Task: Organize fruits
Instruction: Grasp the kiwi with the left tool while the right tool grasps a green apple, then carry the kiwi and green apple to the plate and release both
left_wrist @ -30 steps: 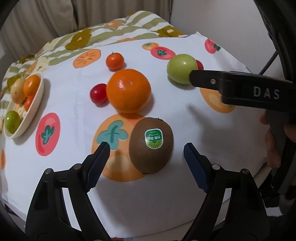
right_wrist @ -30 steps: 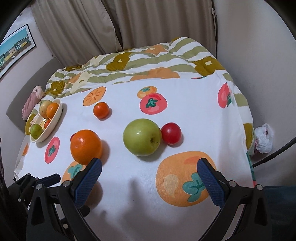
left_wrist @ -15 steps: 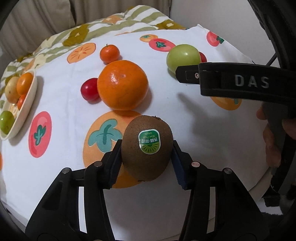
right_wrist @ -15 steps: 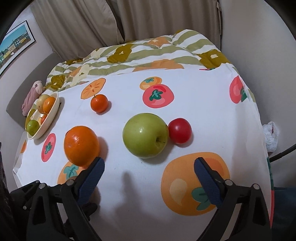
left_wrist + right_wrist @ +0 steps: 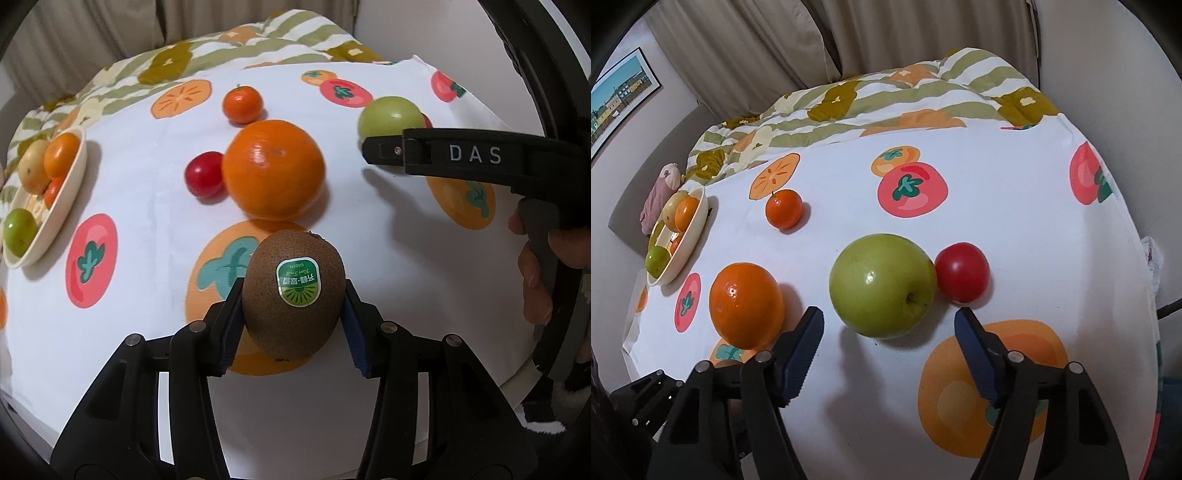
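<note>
Cloth (image 5: 1015,229) printed with persimmons and tomatoes is spread over the counter, and every loose fruit is carried on it. Bowl (image 5: 72,192), cream-coloured, is seen at the cloth's left edge, with several small orange, yellow and green fruits held inside. Apple (image 5: 882,286), green, is found near the middle of the right wrist view, its stem end turned toward the camera, and a tomato (image 5: 962,272) is set touching or just beside its right flank. Orange (image 5: 273,169) is placed left of the apple and well apart from it, with a second small tomato (image 5: 204,174) tucked against its left side. Mandarin (image 5: 242,104) is seen farther back, apart from the rest. Kiwi (image 5: 293,293), brown with a green sticker facing up, is pressed between both pads of the left tool (image 5: 291,317), at the near edge of the cloth over a printed persimmon. Right tool (image 5: 888,325) is held just short of the apple, its jaws closing, with neither pad touching the fruit and only bare cloth between them.
</note>
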Demonstrator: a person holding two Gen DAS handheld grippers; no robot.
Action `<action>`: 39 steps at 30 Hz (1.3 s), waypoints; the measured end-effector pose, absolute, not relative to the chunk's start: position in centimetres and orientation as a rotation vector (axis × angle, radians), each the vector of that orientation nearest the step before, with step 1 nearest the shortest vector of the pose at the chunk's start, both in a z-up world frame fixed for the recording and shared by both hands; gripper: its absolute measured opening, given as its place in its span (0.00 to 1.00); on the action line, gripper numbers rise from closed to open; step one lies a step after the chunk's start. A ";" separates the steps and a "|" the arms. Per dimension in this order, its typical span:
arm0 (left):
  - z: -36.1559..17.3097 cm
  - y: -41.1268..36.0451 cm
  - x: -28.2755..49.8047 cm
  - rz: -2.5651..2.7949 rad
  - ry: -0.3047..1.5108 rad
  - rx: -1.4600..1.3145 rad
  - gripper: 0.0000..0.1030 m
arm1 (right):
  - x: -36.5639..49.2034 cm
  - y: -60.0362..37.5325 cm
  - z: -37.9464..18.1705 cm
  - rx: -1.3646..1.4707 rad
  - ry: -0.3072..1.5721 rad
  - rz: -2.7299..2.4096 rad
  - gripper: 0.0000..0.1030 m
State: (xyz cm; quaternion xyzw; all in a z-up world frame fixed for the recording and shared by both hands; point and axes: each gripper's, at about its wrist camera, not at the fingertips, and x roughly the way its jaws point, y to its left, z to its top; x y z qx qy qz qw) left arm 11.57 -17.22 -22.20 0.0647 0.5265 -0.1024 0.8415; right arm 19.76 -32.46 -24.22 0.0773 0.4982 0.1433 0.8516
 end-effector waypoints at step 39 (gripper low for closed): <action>-13.1 -7.9 13.4 -0.046 0.920 0.052 0.51 | 19.6 -25.6 -15.4 -0.026 0.880 0.438 0.51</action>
